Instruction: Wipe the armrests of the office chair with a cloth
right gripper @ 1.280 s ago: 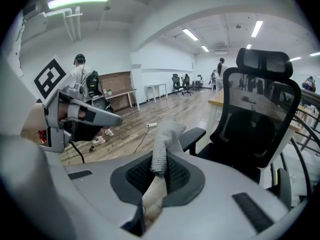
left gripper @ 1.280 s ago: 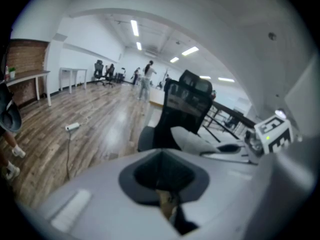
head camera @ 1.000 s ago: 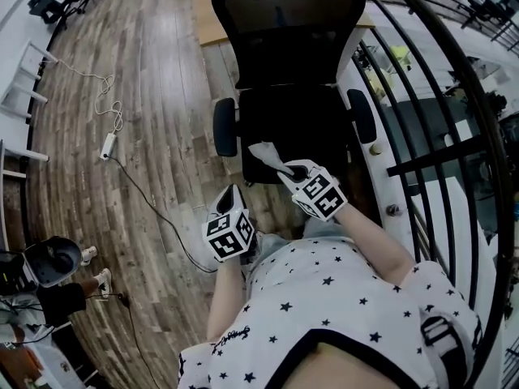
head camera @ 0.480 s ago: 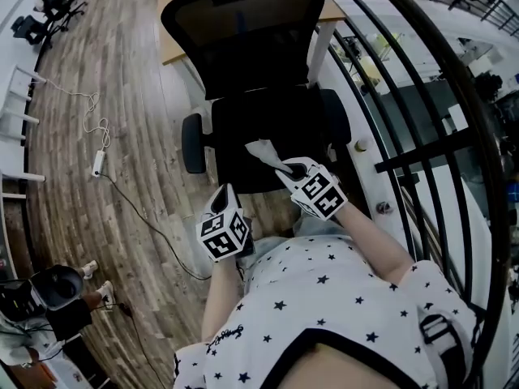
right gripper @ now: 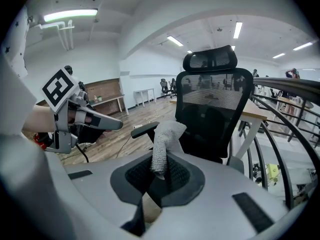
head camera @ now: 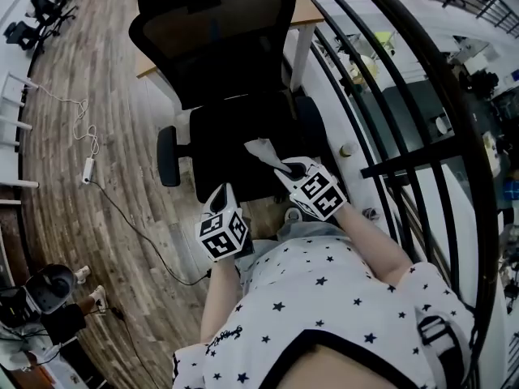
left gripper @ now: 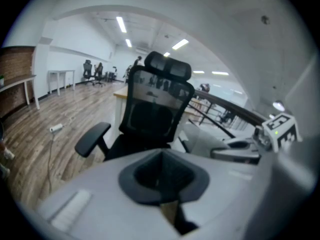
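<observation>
Holding: my right gripper (head camera: 285,168) has its jaws pinched on the lower end of the cloth (head camera: 261,150). The free end sticks out past the tips toward the office chair (head camera: 212,35) and touches nothing.
Left gripper: the left gripper (head camera: 220,197) has its jaws pressed together with nothing between them. It hangs near the seat's front corner, clear of the chair.
Armrests: the left-hand armrest (head camera: 168,156) is in plain view. The right-hand armrest (head camera: 312,120) is partly hidden beside the railing. The cloth is apart from both.
Cloth feel: I judge it light, soft and limp. It looks like a textured weave that should drag on the pad, not slide.
Grip: I hold only an end, so the loose part will probably fold back under pressure. A bunched hold nearer the middle would press flatter.
Progress: I judge that wiping has not begun.
</observation>
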### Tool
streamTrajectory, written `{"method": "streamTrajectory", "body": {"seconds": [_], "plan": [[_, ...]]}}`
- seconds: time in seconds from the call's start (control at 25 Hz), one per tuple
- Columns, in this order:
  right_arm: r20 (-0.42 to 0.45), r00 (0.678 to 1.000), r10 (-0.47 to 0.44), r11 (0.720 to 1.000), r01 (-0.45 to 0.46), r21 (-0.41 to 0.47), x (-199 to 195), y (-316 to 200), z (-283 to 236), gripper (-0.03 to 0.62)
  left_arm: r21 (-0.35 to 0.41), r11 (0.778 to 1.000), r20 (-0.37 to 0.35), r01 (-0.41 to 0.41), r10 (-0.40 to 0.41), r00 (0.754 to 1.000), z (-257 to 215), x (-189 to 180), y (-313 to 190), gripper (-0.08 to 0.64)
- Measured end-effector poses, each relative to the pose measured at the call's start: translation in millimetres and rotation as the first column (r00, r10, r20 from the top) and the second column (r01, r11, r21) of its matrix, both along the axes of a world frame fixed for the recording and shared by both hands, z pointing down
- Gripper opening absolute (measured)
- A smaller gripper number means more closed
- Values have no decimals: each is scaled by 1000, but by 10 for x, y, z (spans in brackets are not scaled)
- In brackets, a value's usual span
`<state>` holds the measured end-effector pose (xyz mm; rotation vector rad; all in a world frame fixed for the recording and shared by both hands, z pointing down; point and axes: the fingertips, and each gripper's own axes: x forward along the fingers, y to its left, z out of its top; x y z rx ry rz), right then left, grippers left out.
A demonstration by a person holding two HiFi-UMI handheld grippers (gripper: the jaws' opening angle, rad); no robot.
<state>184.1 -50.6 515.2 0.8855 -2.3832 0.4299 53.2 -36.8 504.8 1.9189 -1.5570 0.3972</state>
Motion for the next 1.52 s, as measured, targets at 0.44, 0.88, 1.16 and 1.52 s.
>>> {"method": "streamTrajectory", "body": {"seconds": [0.44,0.88,1.16,1.52], "plan": [[-20,999,49,999,-50,-15,748,-331,-31,31,-35,999,15,5,-5,1000,-66,594,-168,6],[-95,991,96,995,-94,21,1233,-1044,213,31,-97,995,15,-21,23,1000,107,949,-446,8],[-161,981,110,994,-106,34,1475,-1582,518,31,-131,990,1,-46,47,999,271,1102,-615,9],[-273,954,126,992,-119,43,1700,-2206,899,31,-166,985,-2,-53,53,999,519,1206,-855,9]]}}
